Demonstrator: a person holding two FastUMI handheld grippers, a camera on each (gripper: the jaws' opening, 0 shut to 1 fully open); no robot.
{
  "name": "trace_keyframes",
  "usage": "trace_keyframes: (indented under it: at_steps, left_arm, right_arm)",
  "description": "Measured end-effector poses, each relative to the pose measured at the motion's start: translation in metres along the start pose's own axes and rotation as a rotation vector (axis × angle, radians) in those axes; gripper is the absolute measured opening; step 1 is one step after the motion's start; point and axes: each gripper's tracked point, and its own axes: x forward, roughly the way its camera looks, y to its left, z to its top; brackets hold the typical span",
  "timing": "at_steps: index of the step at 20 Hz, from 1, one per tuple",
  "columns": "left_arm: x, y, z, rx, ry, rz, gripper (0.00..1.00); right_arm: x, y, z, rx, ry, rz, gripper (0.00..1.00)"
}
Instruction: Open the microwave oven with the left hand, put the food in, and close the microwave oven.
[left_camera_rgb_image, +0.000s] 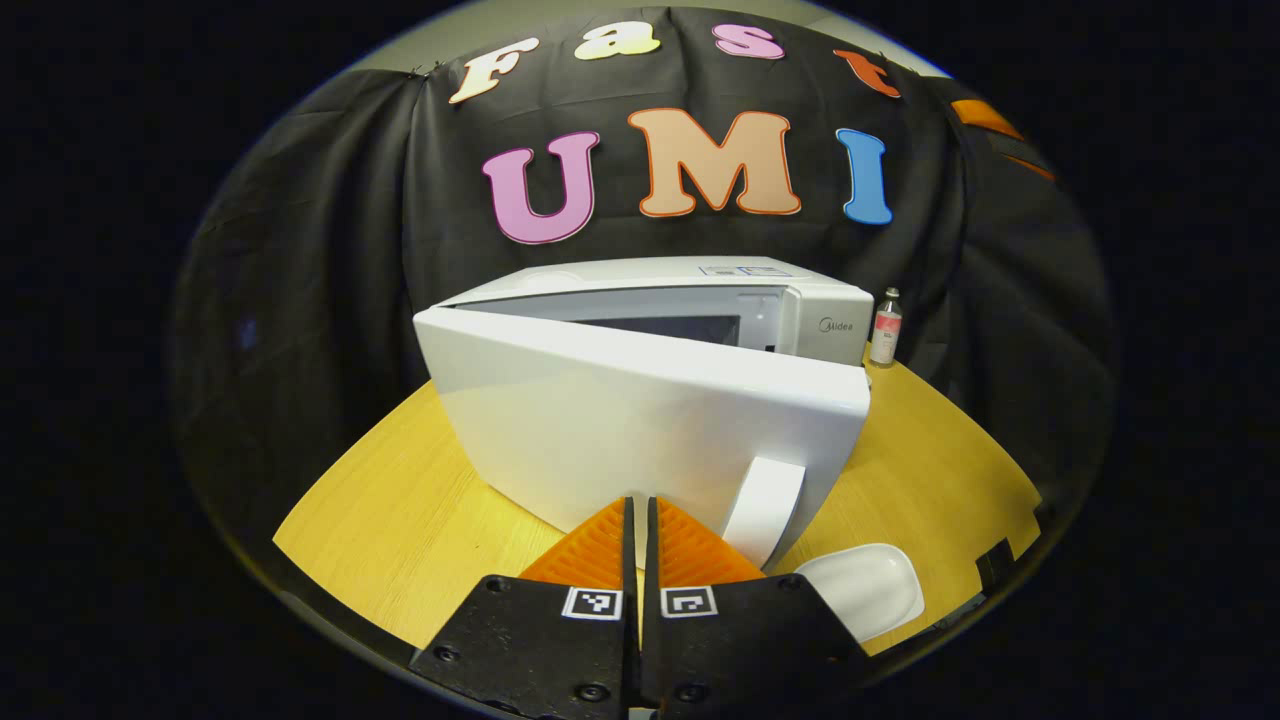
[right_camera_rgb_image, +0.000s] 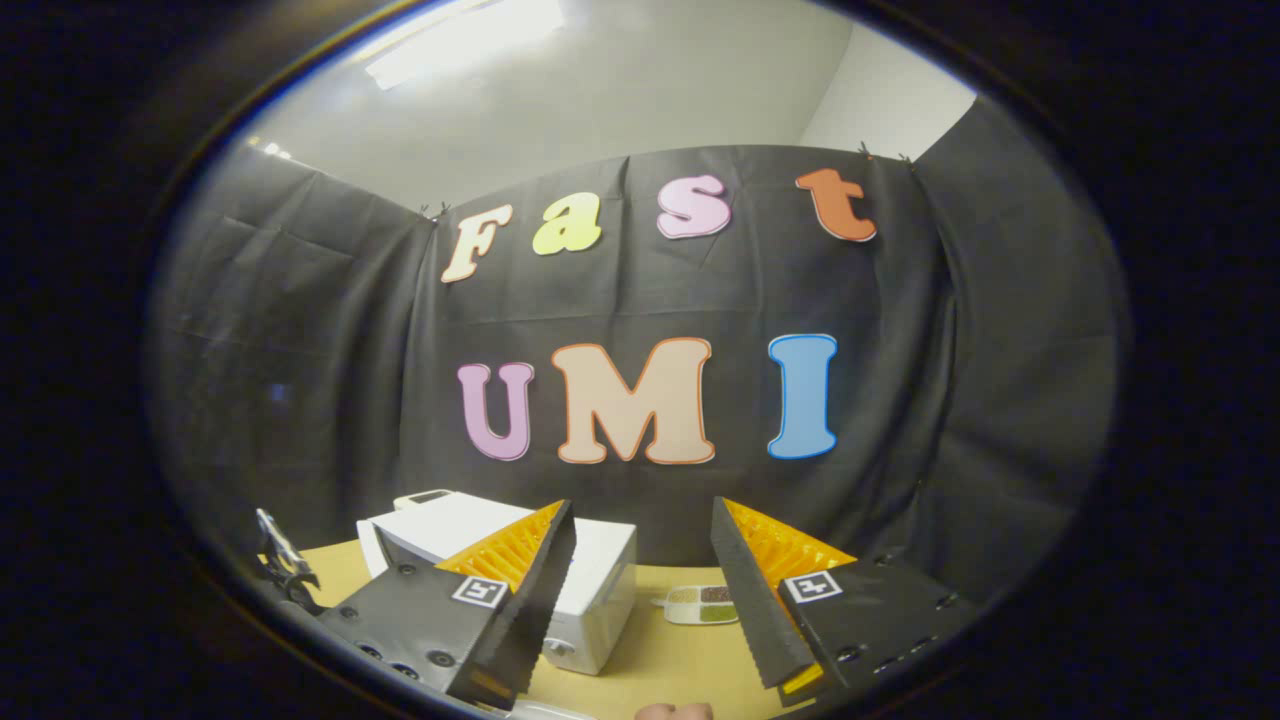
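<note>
The left gripper points level at the microwave door, its 2 ribbed orange fingers pressed together with nothing between them, tips just beside the white loop handle. The smooth white door stands partly swung out from the microwave, showing a dark gap into the cavity. On the yellow wooden table, near the handle, lies a white rounded-rectangle dish; what it holds cannot be told from here. A small bottle stands beside the oven.

The right gripper is tilted upward toward the cloth wall, its fingers spread wide and empty. Beyond them sits the boxy white oven, and apart from it a divided food tray with 3 portions, pale, brown and green.
</note>
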Motion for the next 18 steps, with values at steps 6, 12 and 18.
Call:
trace_keyframes:
  at_steps: [6, 12, 18]
  left_arm:
    - [0.040, -0.028, 0.013, -0.005, -0.003, -0.036, 0.00]
    - [0.070, -0.045, 0.020, 0.016, -0.005, -0.065, 0.00]
    - [0.098, -0.056, 0.036, 0.014, -0.003, -0.078, 0.00]
  right_arm:
    - [-0.002, -0.002, -0.001, -0.021, 0.014, 0.016, 0.80]
    - [-0.003, -0.011, 0.001, -0.035, 0.015, -0.006, 0.80]
    - [-0.002, -0.006, -0.004, -0.034, 0.027, -0.004, 0.80]
